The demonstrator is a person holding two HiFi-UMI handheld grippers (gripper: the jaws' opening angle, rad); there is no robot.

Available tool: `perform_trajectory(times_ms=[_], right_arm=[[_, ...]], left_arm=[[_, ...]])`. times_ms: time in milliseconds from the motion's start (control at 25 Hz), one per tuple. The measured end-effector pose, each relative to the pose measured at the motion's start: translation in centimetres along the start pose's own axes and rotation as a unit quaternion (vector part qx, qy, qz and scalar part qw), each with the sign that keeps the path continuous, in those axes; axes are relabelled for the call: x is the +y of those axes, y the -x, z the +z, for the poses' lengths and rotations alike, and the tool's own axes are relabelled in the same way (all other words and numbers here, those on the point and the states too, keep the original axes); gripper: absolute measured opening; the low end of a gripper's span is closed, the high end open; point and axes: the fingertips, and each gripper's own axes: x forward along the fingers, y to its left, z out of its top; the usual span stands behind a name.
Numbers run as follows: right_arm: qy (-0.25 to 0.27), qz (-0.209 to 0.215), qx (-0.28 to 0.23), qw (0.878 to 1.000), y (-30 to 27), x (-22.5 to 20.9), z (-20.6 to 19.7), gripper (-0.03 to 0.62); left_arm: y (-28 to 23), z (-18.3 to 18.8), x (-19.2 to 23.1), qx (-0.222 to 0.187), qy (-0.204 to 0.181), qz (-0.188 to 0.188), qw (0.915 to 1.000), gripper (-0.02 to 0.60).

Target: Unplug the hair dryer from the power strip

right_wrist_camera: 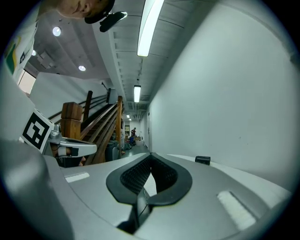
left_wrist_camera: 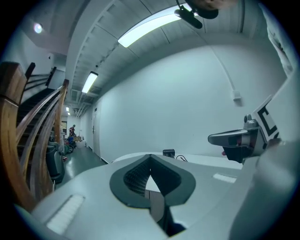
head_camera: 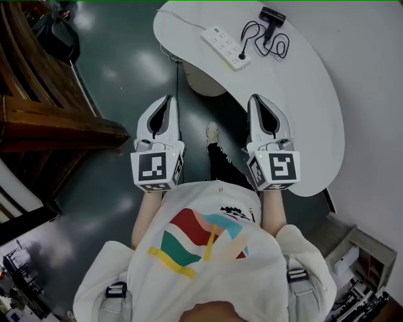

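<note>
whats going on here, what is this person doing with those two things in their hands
A person stands at a white table with a tool in each hand. The left tool and the right tool are both shut and empty, held side by side short of the power strip. A black hair dryer lies at the table's far end, its cord looped beside the strip, and its plug looks seated in the strip's near end. Neither tool touches anything.

A white power strip (head_camera: 225, 47) and a black hair dryer (head_camera: 272, 17) with coiled cord (head_camera: 269, 43) lie on the curved white counter (head_camera: 315, 126), well apart from the left gripper (head_camera: 169, 100) and right gripper (head_camera: 256, 100), jaws together.
</note>
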Motion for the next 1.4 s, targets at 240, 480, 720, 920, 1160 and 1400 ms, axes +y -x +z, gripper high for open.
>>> perform_trajectory(times_ms=[240, 480, 720, 920, 1160, 1400], right_arm=[[0.014, -0.004, 0.007, 1.000, -9.4, -6.8, 2.1, 0.014], [-0.006, -0.003, 0.020, 1.000, -15.1, -9.9, 3.0, 0.014], [-0.024, -0.028, 0.025, 0.999, -17.8, -12.1, 2.5, 0.014], [-0.037, -0.086, 0.033, 0.995, -19.3, -14.2, 1.9, 0.014], [-0.035, -0.118, 0.042, 0.992, -21.2, -14.8, 1.8, 0.014], [-0.040, -0.139, 0.050, 0.988, -22.0, -15.6, 1.3, 0.014]], left_arm=[[-12.6, 3.3, 0.3, -0.008, -0.003, -0.022, 0.9997, -0.005], [-20.3, 4.7, 0.3, 0.010, -0.001, -0.043, 0.9990, -0.005], [-25.8, 3.2, -0.9, 0.037, -0.008, -0.088, 0.9954, -0.005], [-29.9, 2.2, -2.2, 0.046, -0.029, -0.151, 0.9870, -0.005], [-33.1, 2.5, -1.3, 0.051, -0.032, -0.183, 0.9813, -0.005], [-34.7, 1.3, -1.4, 0.073, -0.038, -0.216, 0.9730, -0.005]])
